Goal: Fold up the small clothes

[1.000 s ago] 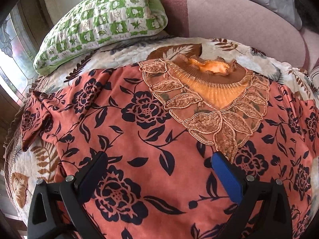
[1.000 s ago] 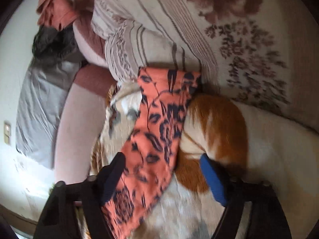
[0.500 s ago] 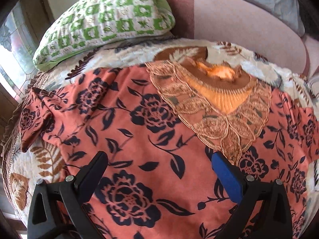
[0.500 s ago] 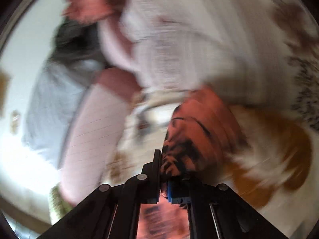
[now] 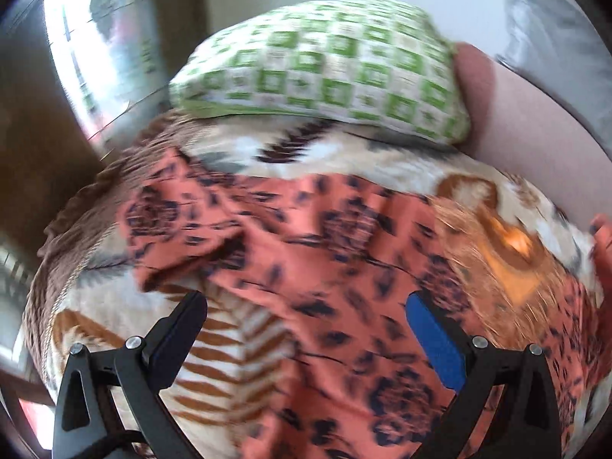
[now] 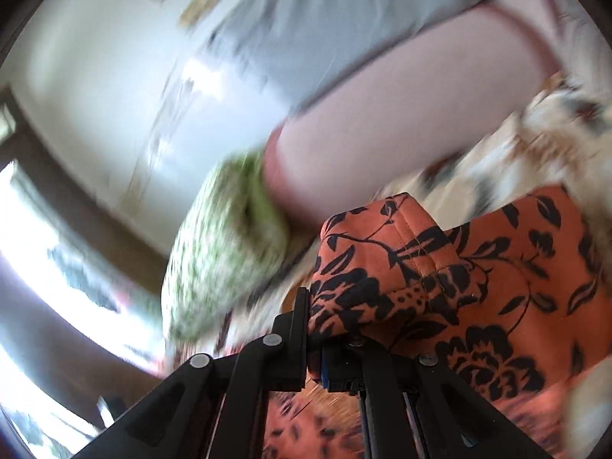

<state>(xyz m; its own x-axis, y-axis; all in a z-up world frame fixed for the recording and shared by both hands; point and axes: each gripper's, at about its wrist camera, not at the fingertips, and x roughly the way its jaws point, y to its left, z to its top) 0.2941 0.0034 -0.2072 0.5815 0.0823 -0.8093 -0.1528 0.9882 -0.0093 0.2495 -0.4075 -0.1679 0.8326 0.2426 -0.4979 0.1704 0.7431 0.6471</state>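
An orange top with a dark floral print (image 5: 306, 237) and a gold lace collar (image 5: 493, 244) lies spread on a leaf-patterned bedspread (image 5: 244, 348). My left gripper (image 5: 306, 329) is open and empty above the top's left side, near its crumpled left sleeve (image 5: 179, 229). My right gripper (image 6: 311, 329) is shut on the top's right sleeve (image 6: 440, 279) and holds it lifted off the bed. Both views are motion-blurred.
A green and white checked pillow (image 5: 325, 65) lies at the head of the bed against a pink padded headboard (image 5: 535, 126). It also shows in the right wrist view (image 6: 225, 252). A window (image 5: 95, 57) stands at the left. Grey cloth (image 6: 325, 19) hangs on the headboard.
My right gripper closed on the right sleeve, lifted it and swung it toward the pillow side. My left gripper moved left, from the top's middle to its left sleeve area, staying open.
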